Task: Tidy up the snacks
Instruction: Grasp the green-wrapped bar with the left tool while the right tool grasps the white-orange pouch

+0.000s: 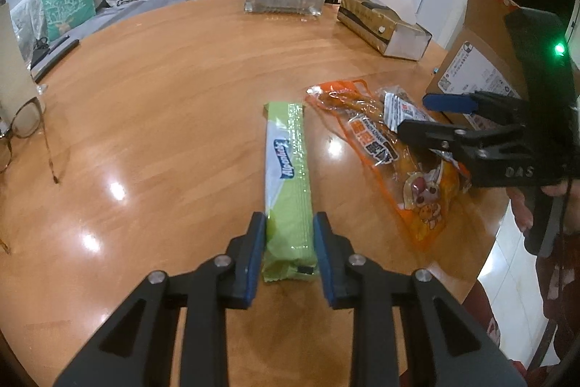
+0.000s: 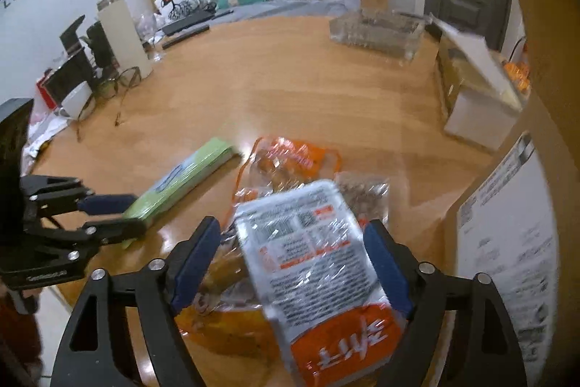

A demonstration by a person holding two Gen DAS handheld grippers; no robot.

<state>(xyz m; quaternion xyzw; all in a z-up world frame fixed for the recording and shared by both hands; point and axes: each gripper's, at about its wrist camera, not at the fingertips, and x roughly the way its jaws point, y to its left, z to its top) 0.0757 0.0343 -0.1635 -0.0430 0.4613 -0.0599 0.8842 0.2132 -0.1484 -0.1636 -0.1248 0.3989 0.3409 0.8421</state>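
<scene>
The green pack (image 1: 288, 184) is being clenched at its near end by the left gripper (image 1: 289, 254), stretching toward 12 o'clock. The right gripper (image 2: 293, 263) is being held released around a white-orange packet (image 2: 319, 263).

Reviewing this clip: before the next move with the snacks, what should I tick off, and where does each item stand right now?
1. Left tongs closed on the green snack pack: ok, pads press both sides.
2. Green pack lifted off the table: cannot tell.
3. Right tongs open: ok, wide apart.
4. White-and-orange packet gripped: not ok, it sits loosely between the pads.
5. Orange snack bag flat on the table: ok.
6. Cardboard box within view at the right: ok; its inside cannot be seen.
</scene>
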